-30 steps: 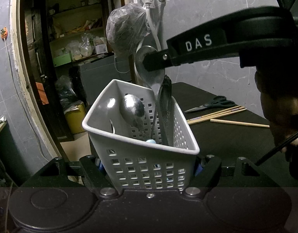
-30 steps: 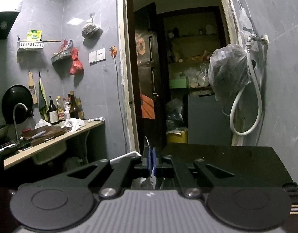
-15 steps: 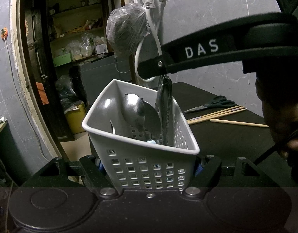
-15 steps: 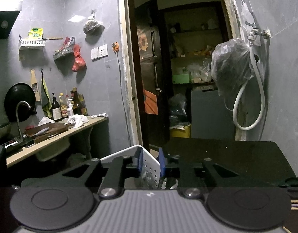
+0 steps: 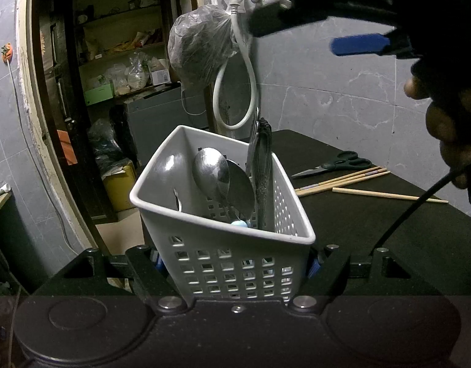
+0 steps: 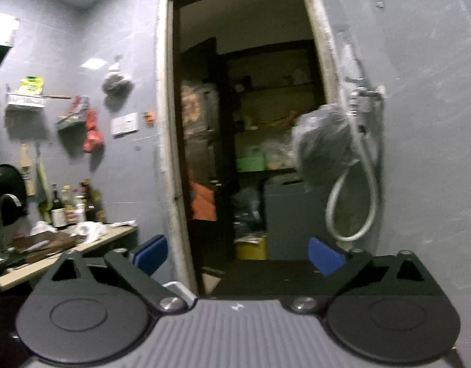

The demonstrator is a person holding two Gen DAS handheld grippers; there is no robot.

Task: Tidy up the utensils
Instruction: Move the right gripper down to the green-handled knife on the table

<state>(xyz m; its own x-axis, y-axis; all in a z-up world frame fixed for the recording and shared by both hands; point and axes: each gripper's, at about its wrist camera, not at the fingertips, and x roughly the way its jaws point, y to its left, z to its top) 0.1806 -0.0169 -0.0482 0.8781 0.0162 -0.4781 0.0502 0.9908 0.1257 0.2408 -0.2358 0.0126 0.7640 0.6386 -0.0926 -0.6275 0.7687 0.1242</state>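
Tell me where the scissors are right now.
In the left wrist view the scissors lie on the black table, right of the white utensil basket, just behind the wooden chopsticks.

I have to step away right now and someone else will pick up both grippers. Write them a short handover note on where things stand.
Left gripper: shut on the white basket, steadying it on the black table.
Right gripper: jaws opening, nothing between them, raised above the basket.
Done: spoons and dark-handled utensils stand in the basket.
Left: chopsticks and scissors lie on the table to the right of the basket. Probably fetch those next with the right gripper.
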